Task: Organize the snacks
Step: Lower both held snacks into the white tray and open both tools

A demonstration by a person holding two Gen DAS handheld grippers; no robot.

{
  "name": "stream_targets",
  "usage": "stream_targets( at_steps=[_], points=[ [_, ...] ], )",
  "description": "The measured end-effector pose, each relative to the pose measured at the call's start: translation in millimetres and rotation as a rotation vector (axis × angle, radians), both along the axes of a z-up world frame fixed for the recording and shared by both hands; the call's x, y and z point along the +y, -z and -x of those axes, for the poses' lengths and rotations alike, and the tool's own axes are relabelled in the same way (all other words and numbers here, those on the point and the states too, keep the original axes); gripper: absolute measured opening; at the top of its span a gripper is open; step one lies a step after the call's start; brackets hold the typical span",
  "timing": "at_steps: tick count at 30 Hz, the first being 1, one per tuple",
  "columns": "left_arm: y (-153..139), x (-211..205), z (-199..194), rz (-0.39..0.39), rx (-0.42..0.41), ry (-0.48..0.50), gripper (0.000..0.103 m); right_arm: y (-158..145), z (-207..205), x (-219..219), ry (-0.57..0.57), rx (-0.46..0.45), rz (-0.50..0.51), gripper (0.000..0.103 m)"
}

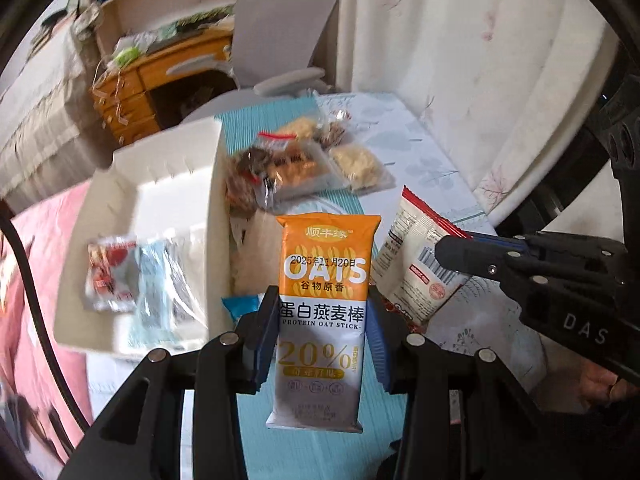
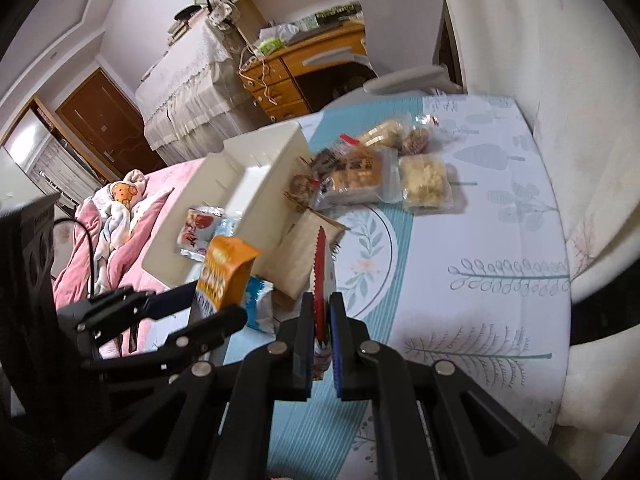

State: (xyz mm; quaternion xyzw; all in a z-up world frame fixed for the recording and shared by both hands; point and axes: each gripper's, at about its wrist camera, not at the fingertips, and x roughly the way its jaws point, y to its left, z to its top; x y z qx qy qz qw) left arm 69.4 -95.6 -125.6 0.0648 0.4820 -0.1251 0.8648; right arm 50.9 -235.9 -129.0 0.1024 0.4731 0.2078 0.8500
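Left wrist view, bottom centre: the left gripper (image 1: 322, 344) clamps an orange oat stick packet (image 1: 325, 312) upright between its blue pads. At right, the right gripper (image 1: 460, 256) pinches a red-edged white snack packet (image 1: 416, 256); in the right wrist view that packet (image 2: 320, 276) shows edge-on between nearly closed jaws. Beyond, left of centre, a white organizer box (image 1: 176, 200) holds two small packets (image 1: 132, 280). Clear-wrapped pastries (image 1: 304, 160) lie in the upper middle on the leaf-print tablecloth (image 1: 420, 148).
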Motion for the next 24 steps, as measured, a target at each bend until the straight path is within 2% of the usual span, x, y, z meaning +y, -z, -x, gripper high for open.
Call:
stream_targets(
  at_steps=[3,11,24],
  points=[
    [-12,11,0,-0.009,-0.039,0.04,0.039,-12,6,8,0.02,-0.039,0.015,0.007],
    [-34,61,1,-0.015,-0.078,0.087,0.039,-40,16,42,0.104,-0.112,0.005,0.007],
    [-46,157,-13,-0.049,-0.118,0.12,0.04,-55,16,140,0.123,-0.194,-0.021,0.007]
  ],
)
